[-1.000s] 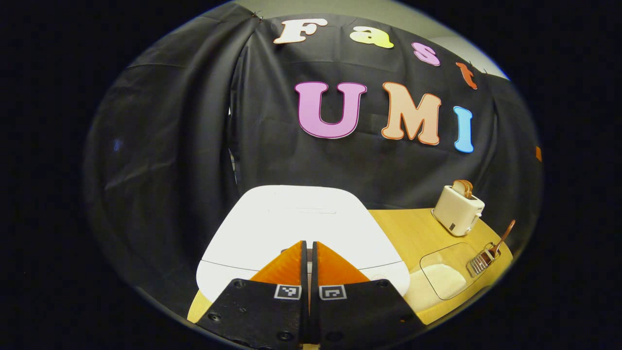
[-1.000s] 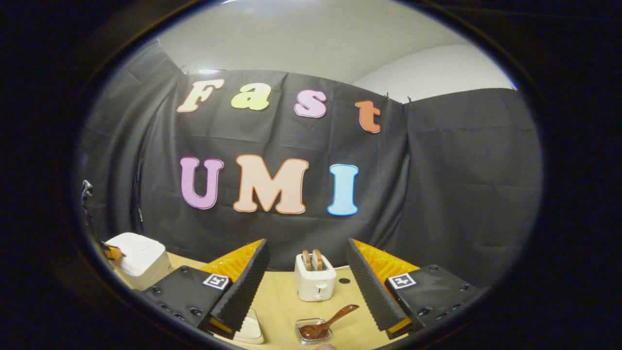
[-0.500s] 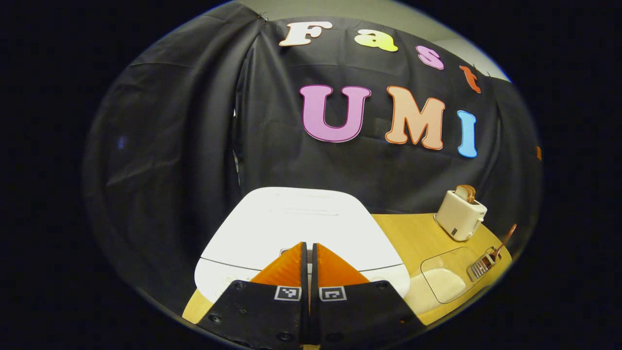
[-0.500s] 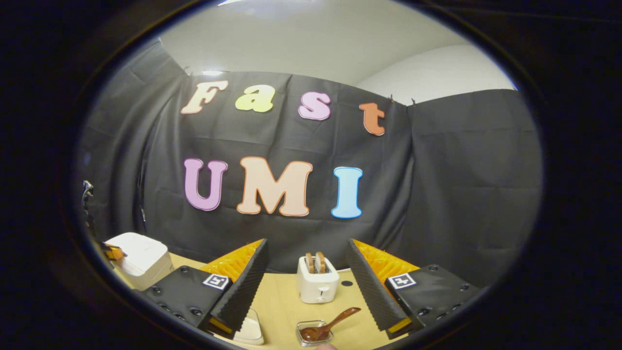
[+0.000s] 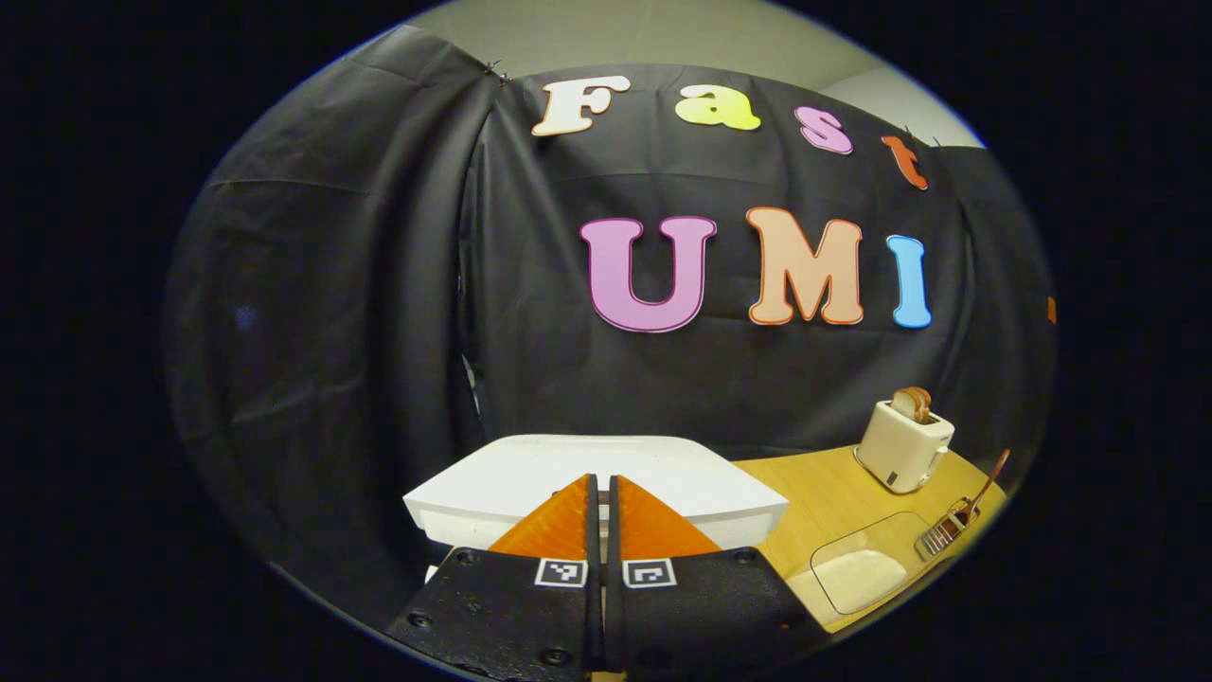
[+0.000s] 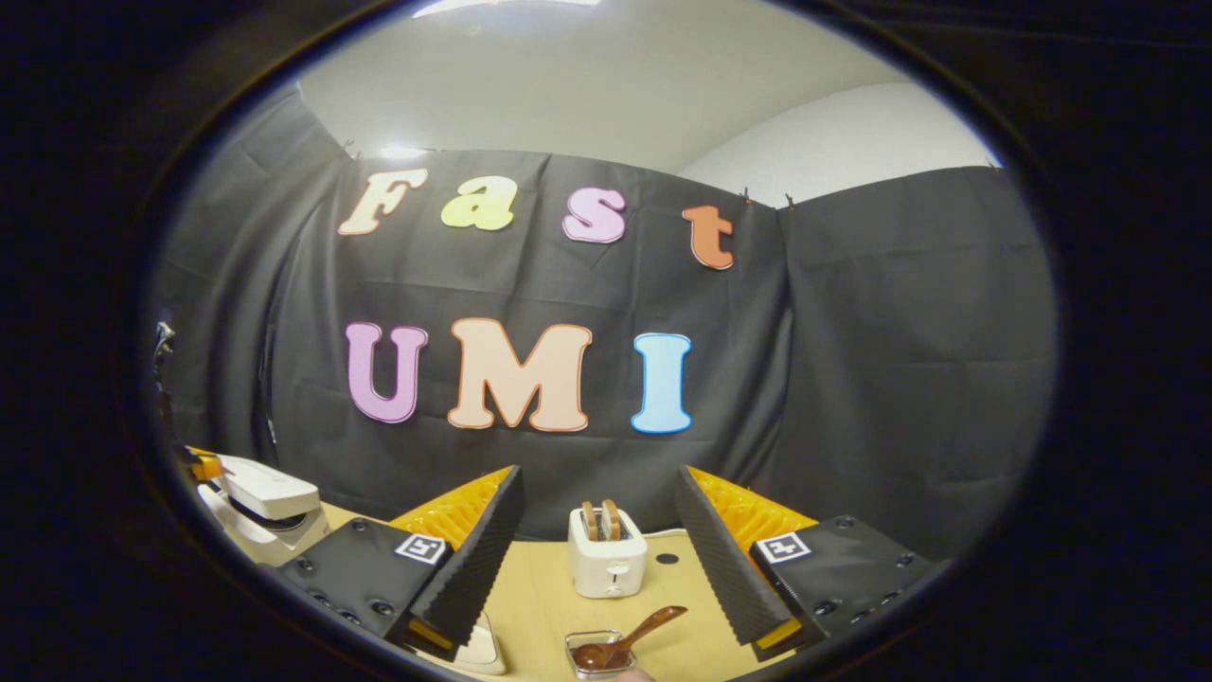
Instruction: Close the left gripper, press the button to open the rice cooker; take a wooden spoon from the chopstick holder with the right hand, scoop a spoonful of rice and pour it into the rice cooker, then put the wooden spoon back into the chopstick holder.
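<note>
Evenly lit from overhead, sharp throughout, strongly bowed at the edges; faint ceiling glare, soft shadows.

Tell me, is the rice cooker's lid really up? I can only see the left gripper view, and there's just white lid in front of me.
Observer: Yes. In the right gripper view the rice cooker sits far left, and its lid is tilted up with a dark gap beneath it.
Operator: Is the other gripper holding the spoon?
Observer: No. The right gripper is open with nothing between its fingers. The wooden spoon rests in the chopstick holder.
Operator: How much bread is in the toaster?
Observer: Two slices stand in the toaster.
</note>
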`<state>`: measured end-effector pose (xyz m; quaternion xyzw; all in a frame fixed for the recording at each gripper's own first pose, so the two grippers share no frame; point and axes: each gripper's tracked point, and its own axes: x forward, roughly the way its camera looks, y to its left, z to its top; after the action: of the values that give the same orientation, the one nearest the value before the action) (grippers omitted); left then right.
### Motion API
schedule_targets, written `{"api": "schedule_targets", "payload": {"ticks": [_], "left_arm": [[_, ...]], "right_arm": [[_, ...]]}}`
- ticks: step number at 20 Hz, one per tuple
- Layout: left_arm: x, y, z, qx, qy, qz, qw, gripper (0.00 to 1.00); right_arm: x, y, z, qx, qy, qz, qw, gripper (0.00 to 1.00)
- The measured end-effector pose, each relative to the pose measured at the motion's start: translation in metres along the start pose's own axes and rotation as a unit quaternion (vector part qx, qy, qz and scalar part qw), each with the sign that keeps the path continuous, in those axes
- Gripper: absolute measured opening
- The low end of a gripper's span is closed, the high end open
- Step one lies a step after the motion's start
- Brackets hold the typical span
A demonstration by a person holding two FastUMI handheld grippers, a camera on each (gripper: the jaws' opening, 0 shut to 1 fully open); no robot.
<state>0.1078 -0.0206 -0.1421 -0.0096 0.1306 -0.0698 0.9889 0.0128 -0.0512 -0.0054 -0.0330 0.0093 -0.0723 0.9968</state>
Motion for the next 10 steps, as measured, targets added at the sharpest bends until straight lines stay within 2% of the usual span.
{"api": "schedule_targets", "payload": {"ticks": [5, 9, 10], "left_arm": [[-0.001, -0.001, 0.022, 0.019, -0.02, 0.006, 1.0, 0.01], [-0.013, 0.0, 0.032, 0.019, -0.032, 0.013, 0.999, 0.11], [-0.016, -0.001, 0.035, 0.021, -0.035, 0.013, 0.999, 0.19]], "right_arm": [[0.004, -0.005, -0.006, 0.009, 0.006, 0.005, 1.0, 1.0], [0.01, -0.005, -0.011, 0.009, 0.009, 0.012, 1.0, 1.0], [0.012, -0.006, -0.011, 0.008, 0.01, 0.014, 1.0, 1.0]]}}
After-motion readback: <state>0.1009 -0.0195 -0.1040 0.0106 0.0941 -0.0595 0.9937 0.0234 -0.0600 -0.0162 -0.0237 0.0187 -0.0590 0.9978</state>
